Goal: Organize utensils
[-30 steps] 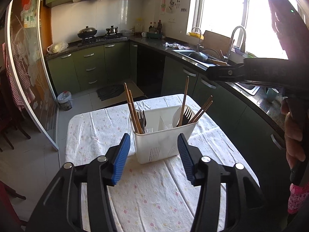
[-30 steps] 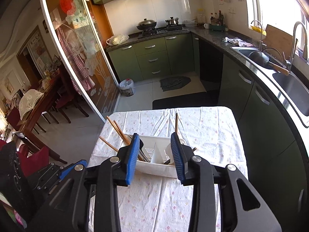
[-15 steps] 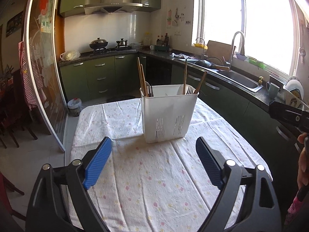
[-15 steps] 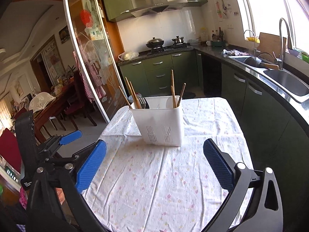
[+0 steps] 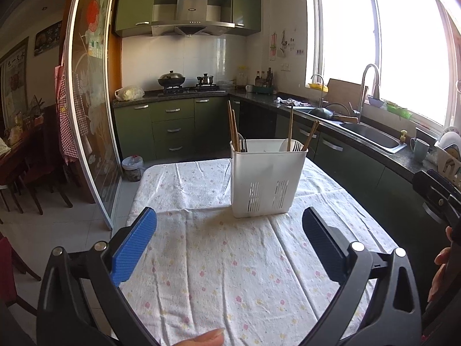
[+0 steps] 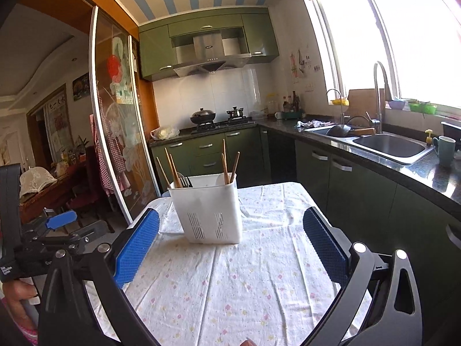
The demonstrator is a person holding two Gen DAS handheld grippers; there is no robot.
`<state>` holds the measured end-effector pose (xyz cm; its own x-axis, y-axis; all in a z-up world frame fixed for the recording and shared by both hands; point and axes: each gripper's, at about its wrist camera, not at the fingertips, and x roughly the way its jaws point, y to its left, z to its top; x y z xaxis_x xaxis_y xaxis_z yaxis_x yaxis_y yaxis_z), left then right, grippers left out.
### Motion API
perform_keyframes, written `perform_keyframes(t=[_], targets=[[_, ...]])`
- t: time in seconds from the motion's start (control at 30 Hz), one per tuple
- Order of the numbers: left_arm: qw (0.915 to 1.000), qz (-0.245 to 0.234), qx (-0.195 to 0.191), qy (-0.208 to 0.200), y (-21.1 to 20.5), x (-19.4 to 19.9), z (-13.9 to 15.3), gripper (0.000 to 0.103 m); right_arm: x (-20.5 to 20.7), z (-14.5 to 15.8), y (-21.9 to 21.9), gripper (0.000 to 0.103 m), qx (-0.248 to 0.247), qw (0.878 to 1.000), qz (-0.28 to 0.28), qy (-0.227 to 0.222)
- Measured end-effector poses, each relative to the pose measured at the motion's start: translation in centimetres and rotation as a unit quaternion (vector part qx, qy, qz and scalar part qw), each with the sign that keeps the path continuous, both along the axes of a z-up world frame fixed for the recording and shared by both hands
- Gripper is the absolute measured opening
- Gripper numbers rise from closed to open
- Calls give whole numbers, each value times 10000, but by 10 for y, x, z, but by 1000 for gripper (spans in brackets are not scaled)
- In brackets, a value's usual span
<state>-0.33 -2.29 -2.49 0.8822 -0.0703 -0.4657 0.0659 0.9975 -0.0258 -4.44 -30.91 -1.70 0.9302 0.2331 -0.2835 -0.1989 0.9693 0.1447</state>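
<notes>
A white slotted utensil holder (image 5: 268, 178) (image 6: 207, 204) stands upright on the table with its flowered cloth (image 5: 230, 274). Wooden chopsticks (image 5: 232, 127) (image 6: 173, 167) and a fork (image 5: 296, 145) stick up out of it. My left gripper (image 5: 228, 213) hovers over the cloth short of the holder; its jaws are opening and nothing is between them. My right gripper (image 6: 231, 212) is open and empty, also short of the holder. In the right wrist view one blue fingertip (image 6: 60, 220) of the left gripper shows at the left edge.
A dark counter with a sink (image 6: 389, 145) and a green mug (image 6: 445, 151) runs along the right of the table. A glass sliding door (image 5: 92, 115) stands to the left, with dining chairs beyond it. A bin (image 5: 132, 167) sits on the floor past the table.
Both grippers have drawn back and sunk from above the holder to low over the cloth. Both pairs of jaws have spread from half open to wide.
</notes>
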Motion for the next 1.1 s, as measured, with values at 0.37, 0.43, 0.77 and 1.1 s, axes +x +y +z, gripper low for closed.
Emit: perform_keyframes(t=[0.37,0.43,0.77,1.1], targets=[[9997,221,-26,-29,8,-7,-6,96,4,-3,5,98,3,9999,-31,-145],[9998,206,-17,-12,8,-7,-7,96,4,-3,7,98,-21,9998,-45,-175],[9997,238,-57,22,10,-8,-10,96,4,-2,9,98,-8,9998,5,-177],[9997,236,-62,53,11,-9,-10,96,7,-3,10,99,24,9999,19,-141]])
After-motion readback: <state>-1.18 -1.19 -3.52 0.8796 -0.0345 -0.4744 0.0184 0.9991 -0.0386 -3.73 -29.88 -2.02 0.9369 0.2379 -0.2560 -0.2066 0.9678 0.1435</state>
